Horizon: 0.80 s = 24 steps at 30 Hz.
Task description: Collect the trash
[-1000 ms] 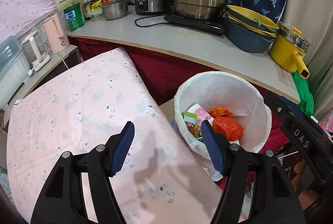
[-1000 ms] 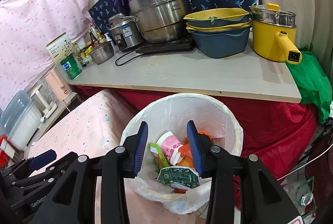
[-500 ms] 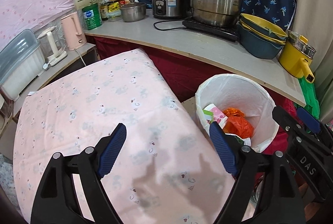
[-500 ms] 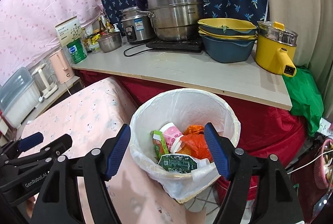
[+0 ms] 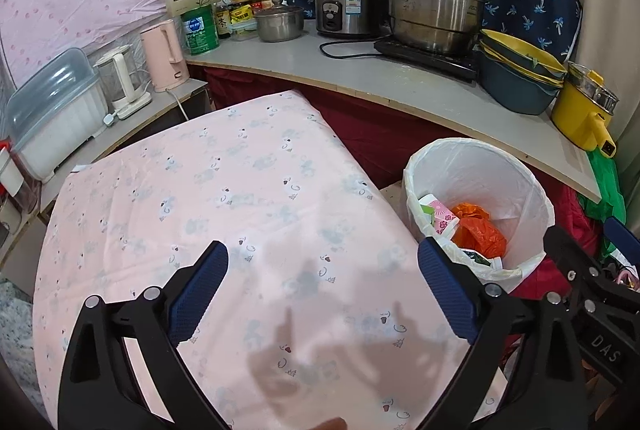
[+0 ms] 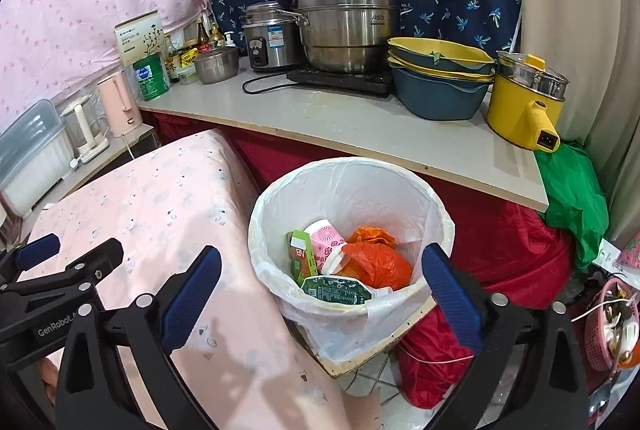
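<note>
Left wrist view: left gripper (image 5: 322, 288) jaws wide, holding nothing, above pink sheet (image 5: 224, 198). Bin (image 5: 536, 186) at right, beside sheet.

Right wrist view: right gripper (image 6: 322, 294) jaws wide, empty, straddling bin (image 6: 440, 214). Carton (image 6: 299, 256), cup (image 6: 326, 240), orange bag (image 6: 378, 264) inside.

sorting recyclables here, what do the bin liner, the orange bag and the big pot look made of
Bin liner: thin, translucent white plastic film, by its wrinkles and the light through it.
Orange bag: thin, glossy plastic, crumpled and knotted, most likely.
Big pot: brushed stainless steel, judging by its silvery sheen and reflections.
</note>
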Motion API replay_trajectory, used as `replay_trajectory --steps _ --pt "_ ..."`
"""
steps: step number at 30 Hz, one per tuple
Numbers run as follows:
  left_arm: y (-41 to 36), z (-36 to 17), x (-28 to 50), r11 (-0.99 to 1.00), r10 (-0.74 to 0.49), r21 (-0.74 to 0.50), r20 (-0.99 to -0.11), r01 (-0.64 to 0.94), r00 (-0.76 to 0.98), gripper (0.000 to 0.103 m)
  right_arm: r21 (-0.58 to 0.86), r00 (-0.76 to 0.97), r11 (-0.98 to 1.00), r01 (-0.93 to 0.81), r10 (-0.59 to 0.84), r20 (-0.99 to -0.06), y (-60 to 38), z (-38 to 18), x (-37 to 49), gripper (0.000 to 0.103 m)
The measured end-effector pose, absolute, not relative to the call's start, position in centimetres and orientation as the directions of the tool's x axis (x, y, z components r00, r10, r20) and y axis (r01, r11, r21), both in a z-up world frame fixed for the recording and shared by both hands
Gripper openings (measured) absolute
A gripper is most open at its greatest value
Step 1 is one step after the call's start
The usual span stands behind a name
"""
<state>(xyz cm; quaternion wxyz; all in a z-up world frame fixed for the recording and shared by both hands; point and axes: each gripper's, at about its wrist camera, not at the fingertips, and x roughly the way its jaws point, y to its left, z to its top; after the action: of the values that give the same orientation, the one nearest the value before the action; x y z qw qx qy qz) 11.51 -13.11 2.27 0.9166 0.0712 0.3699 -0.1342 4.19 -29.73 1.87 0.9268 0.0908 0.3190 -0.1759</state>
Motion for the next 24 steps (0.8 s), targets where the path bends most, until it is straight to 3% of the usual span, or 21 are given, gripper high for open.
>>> replay_trajectory --steps 24 --pt "-13.3 1.3 9.7 0.949 -0.183 0.062 -0.690 0.309 0.700 0.092 0.004 0.719 0.929 0.370 -0.284 -0.634 -28.4 0.7 2.8 0.097"
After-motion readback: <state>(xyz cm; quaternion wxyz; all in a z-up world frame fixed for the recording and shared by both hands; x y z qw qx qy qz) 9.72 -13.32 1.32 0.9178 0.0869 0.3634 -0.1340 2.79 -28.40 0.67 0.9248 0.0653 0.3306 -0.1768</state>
